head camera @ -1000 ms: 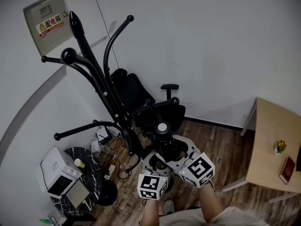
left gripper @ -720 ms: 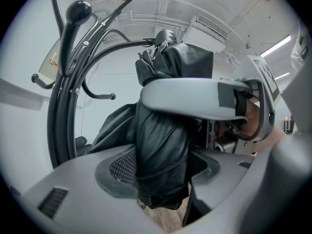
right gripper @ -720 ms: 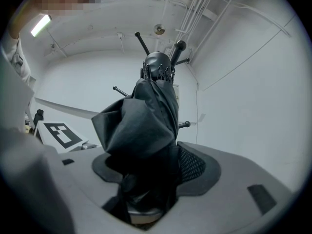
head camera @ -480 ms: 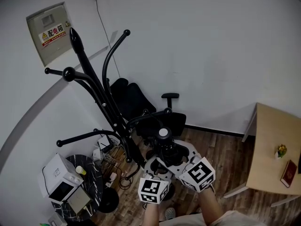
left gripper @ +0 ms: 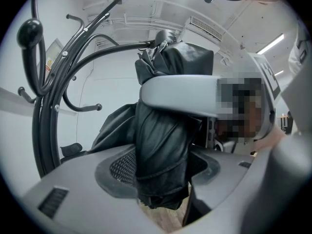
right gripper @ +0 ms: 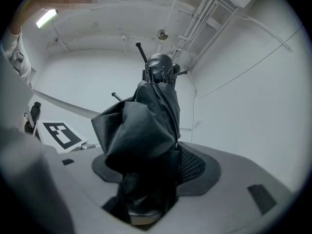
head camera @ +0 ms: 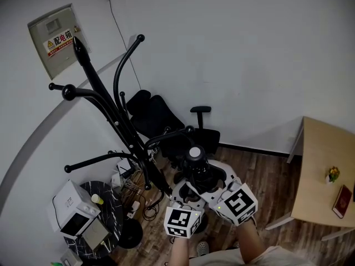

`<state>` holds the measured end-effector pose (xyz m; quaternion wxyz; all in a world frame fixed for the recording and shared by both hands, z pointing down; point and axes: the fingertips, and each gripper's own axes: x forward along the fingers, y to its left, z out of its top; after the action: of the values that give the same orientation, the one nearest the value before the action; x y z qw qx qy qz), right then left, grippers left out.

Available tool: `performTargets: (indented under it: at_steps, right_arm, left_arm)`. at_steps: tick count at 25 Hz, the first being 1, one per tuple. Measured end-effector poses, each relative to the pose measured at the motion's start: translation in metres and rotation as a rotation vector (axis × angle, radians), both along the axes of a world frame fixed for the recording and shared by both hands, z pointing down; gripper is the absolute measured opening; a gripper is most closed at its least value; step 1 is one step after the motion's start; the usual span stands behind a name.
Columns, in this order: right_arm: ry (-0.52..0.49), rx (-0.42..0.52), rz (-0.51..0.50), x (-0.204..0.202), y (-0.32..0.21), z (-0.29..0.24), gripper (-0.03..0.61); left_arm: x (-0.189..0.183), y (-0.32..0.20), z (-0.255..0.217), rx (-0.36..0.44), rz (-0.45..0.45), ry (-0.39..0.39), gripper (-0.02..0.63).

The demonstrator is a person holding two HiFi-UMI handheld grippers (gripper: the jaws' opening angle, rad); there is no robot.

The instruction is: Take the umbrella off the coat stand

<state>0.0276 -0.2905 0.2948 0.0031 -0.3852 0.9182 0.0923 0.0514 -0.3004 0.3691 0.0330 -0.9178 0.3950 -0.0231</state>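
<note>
A folded black umbrella stands upright between my two grippers, its round cap towards the head camera. My left gripper is shut on its fabric from the near left. My right gripper is shut on the bunched fabric from the right. The black coat stand with its curved arms rises to the left, and also shows in the left gripper view. The tip of one arm ends just beyond the umbrella's cap. I cannot tell whether they touch.
A black office chair stands behind the coat stand against the white wall. A small round dark table at lower left carries a white appliance. A wooden table with a red book is at the right. Cables lie at the stand's foot.
Both grippers and the umbrella have risen a little together, with the grip unchanged. The umbrella's cap now sits nearer the tip of the coat stand's arm.
</note>
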Motion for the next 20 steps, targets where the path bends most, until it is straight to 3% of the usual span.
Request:
performTargets:
  at_steps: [12,20]
  right_arm:
    - [-0.044,0.035,0.010,0.017,0.008,-0.018,0.288]
    - [-0.059,0.031,0.050,0.034,0.007,-0.020,0.290]
  left_arm:
    - [0.015,0.005,-0.014,0.036,0.015,-0.019,0.267]
    - [0.033,0.007,-0.015,0.018,0.058,-0.018,0.267]
